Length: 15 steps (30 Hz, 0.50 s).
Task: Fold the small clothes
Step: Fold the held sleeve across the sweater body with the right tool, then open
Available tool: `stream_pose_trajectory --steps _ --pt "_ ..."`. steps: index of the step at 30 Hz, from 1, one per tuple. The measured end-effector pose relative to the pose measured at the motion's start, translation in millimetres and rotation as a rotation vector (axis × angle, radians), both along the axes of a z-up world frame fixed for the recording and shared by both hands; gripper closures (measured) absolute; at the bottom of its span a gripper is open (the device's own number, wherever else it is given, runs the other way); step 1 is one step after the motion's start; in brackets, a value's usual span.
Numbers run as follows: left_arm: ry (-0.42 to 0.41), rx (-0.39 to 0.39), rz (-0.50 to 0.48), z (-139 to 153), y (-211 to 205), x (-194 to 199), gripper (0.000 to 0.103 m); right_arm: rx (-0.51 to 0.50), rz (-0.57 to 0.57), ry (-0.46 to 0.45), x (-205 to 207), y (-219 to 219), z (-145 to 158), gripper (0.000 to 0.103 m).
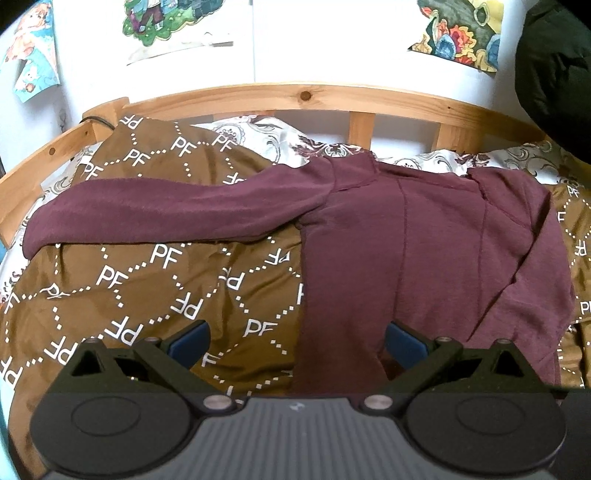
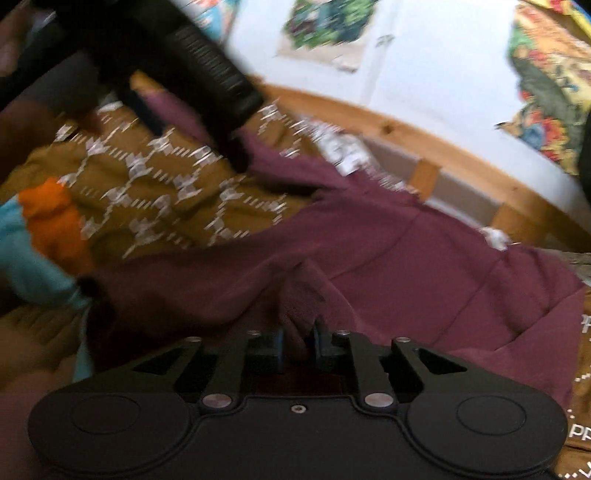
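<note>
Wooden bed frame is running along a white wall with kids' drawings taped up; brown PF-print blanket is covering the mattress, patterned white sheet peeking out behind it.

Maroon long-sleeve top is lying on the blanket, body toward the right side, one sleeve stretching out flat to the left. Far-side sleeve looks already folded over the body, judging by the diagonal layer there.

Left gripper is hovering low over the top's near hem, blue-padded fingers spread wide, nothing between them. One pad is sitting over the blanket, the other over the maroon cloth.

Right gripper is pinching a bunched ridge of maroon fabric, fingers nearly pressed together on it. Right wrist view is smeared, so exact grab spot on the garment is hard to tell; looks like an edge or hem region. Orange and teal cloth is sitting at the blanket's left edge in that view, too blurred to identify.

Handling judgement: top is looking light, soft, limp knit, no stiffness, so it is going to drape and sag from any single pinch. Not slippery, not fragile. Blanket underneath is soft and lumpy too, so dragging is likely to wrinkle both. Best holds: sleeve cuff for bringing the outstretched sleeve across, then both hem corners for folding the body up.
</note>
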<state>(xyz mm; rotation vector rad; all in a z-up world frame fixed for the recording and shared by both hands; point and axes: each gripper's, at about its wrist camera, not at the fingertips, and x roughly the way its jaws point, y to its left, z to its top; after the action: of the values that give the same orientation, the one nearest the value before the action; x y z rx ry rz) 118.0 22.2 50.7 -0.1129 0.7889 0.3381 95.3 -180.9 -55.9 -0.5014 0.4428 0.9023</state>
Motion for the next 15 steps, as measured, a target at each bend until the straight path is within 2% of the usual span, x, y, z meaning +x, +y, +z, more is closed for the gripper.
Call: stream_pose_trajectory --steps 3,5,7,9,11,15 --pt "0.013 0.002 -0.006 -2.9 -4.3 3.9 0.0 -0.06 0.108 0.047 -10.7 -4.2 -7.0 0.07" --pt "0.022 0.003 -0.01 -5.9 -6.1 6.6 0.0 -0.074 0.175 0.06 -17.6 -10.8 -6.7 0.054" --pt "0.028 0.003 -0.014 -9.0 -8.8 8.9 0.0 -0.063 0.233 0.089 -20.1 -21.1 -1.4 0.038" --pt "0.03 -0.003 -0.019 -12.2 -11.5 12.0 0.0 -0.045 0.254 0.108 -16.9 -30.7 6.2 0.031" --pt "0.032 -0.015 -0.023 -16.3 -14.7 15.9 0.0 -0.011 0.255 0.131 -8.3 -44.3 16.3 0.016" --pt "0.031 -0.034 -0.06 -25.1 -26.7 23.5 0.0 0.035 0.145 0.097 17.0 -75.5 30.8 0.013"
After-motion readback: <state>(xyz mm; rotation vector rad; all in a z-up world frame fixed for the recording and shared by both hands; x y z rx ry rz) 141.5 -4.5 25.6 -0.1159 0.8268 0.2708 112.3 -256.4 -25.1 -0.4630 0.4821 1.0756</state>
